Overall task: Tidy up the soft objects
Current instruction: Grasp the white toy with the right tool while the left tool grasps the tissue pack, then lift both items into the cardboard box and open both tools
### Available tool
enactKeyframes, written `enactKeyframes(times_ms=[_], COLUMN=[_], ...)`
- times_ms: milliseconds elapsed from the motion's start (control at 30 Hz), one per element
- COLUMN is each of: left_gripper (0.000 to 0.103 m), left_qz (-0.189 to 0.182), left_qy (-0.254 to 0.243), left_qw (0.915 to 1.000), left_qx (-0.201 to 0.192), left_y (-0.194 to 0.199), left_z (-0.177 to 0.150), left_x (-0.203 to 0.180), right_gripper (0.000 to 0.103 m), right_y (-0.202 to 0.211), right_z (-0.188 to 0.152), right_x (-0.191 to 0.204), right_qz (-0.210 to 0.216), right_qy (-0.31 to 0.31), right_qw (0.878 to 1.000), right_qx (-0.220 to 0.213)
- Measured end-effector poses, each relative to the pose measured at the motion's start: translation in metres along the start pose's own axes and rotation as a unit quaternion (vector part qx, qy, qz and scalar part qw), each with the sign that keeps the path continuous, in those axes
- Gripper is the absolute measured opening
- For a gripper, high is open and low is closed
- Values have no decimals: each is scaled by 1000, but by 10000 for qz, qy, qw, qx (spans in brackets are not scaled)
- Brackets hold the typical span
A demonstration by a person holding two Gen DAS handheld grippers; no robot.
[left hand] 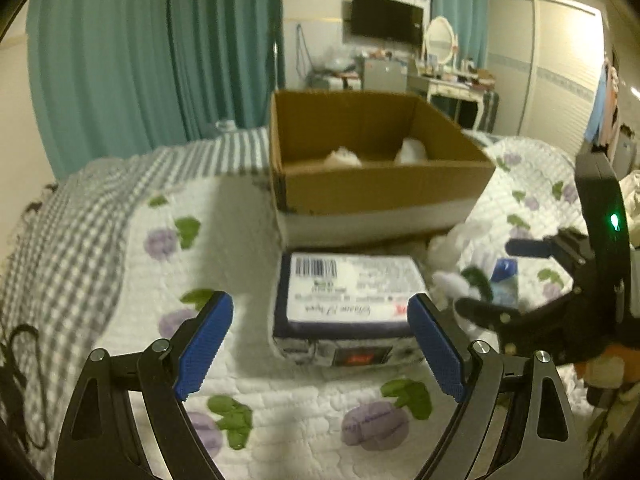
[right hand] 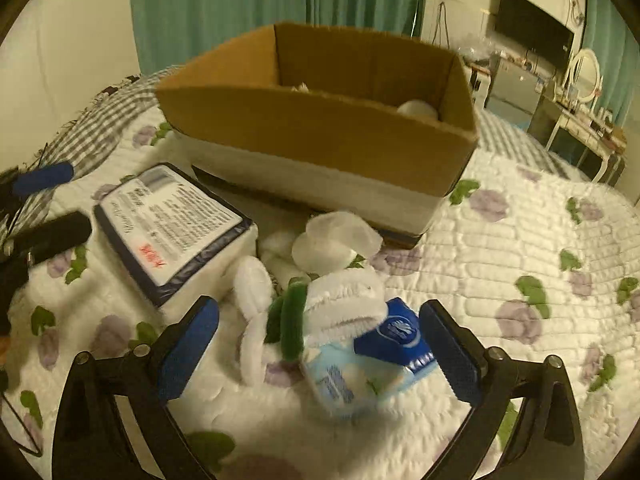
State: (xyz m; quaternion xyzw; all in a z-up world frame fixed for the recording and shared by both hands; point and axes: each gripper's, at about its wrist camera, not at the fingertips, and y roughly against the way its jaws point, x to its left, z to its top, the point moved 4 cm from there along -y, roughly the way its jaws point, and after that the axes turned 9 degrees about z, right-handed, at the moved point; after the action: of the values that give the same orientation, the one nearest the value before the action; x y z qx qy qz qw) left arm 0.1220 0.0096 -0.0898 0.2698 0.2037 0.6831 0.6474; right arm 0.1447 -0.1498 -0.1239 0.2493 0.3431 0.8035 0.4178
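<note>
An open cardboard box [left hand: 380,192] [right hand: 320,136] stands on the bed with white soft items inside. A wrapped tissue pack [left hand: 348,300] [right hand: 176,232] lies in front of it. My left gripper [left hand: 320,344] is open, its fingers on either side of the pack's near end. My right gripper [right hand: 320,348] is open around a small blue tissue packet [right hand: 368,360], with a white-and-green plush item [right hand: 320,308] lying over it. The right gripper also shows in the left wrist view [left hand: 500,280]. White cotton pads [right hand: 332,240] lie beside the box.
The flowered white quilt [right hand: 520,260] covers the bed, with a grey checked blanket [left hand: 80,220] to the left. Teal curtains, a wall television [left hand: 386,20] and a dressing table [left hand: 452,80] stand beyond the bed.
</note>
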Motion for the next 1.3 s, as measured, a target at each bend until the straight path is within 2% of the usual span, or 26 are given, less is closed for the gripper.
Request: enactKeyframes(times_ms=[133, 233, 367, 467, 800, 1000, 1067, 1133, 1300], left_gripper=[90, 90, 90, 90, 92, 98, 99, 97, 64], left_qz=[-75, -135, -347, -367, -625, -664, -784, -936, -1003], left_qy=[-59, -154, -428, -573, -518, -739, -687, -550, -572], left_qw=[9997, 9994, 9977, 9969, 9954, 9936, 9925, 9914, 9917], left_qx=[206, 285, 402, 393, 509, 537, 645, 724, 562], left_y=[-14, -22, -30, -33, -62, -76, -83, -88, -82], left_z=[-11, -16, -24, -27, -24, -26, -27, -26, -25], left_x=[-1, -3, -13, -20, -12, -22, -21, -19, -20], right_gripper=[67, 65, 65, 65, 65, 65, 65, 65, 65], right_y=[-12, -4, 16, 27, 33, 29, 28, 27, 26], right_z=[-1, -2, 0, -4, -10, -11, -11, -12, -13], right_x=[-3, 1, -1, -5, -4, -2, -1, 0, 2], right_qz=[139, 126, 198, 182, 274, 285, 278, 278, 279], right_qy=[-27, 51, -122, -207, -267, -271, -260, -248, -247], right_qw=[9998, 9999, 9995, 9992, 9988, 9989, 9990, 9991, 9991], right_qx=[155, 52, -217, -302, -318, -255, -235, -208, -196])
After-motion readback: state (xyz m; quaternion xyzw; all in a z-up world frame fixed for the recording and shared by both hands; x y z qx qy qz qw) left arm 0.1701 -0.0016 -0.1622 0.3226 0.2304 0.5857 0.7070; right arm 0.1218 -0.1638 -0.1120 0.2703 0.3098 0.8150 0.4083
